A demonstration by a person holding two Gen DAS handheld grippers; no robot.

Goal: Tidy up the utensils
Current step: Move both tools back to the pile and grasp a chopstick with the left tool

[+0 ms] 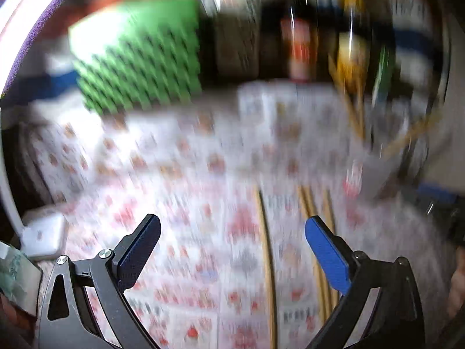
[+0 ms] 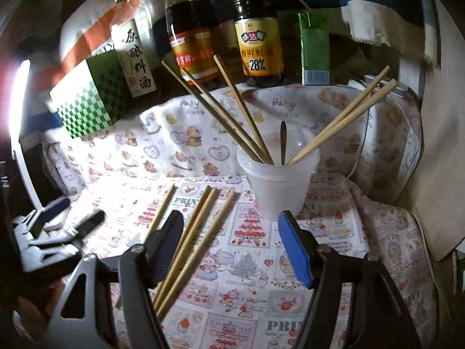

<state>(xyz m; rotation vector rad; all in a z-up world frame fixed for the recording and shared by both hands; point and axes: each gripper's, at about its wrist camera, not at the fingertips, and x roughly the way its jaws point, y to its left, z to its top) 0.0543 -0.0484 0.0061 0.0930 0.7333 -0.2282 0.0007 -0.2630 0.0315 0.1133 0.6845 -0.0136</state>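
A clear plastic cup (image 2: 279, 186) stands on the printed cloth and holds several wooden chopsticks (image 2: 232, 119) and a dark spoon (image 2: 283, 142). Several loose chopsticks (image 2: 200, 232) lie on the cloth in front of it. My right gripper (image 2: 229, 221) hovers open just above them; they run under its left finger, untouched by the pads. My left gripper (image 1: 234, 222) is open and empty, and its view is badly blurred. One loose chopstick (image 1: 266, 247) lies between its fingers, the others by the right finger. It also shows as the left gripper (image 2: 80, 210) at the far left.
Sauce bottles (image 2: 257, 35), a green checkered box (image 2: 87, 101) and a green carton (image 2: 315, 49) line the back. A cloth-covered round object (image 2: 389, 133) sits right of the cup, with a cardboard sheet (image 2: 441, 145) beyond. A bright white lamp arm (image 2: 20, 133) stands at the left.
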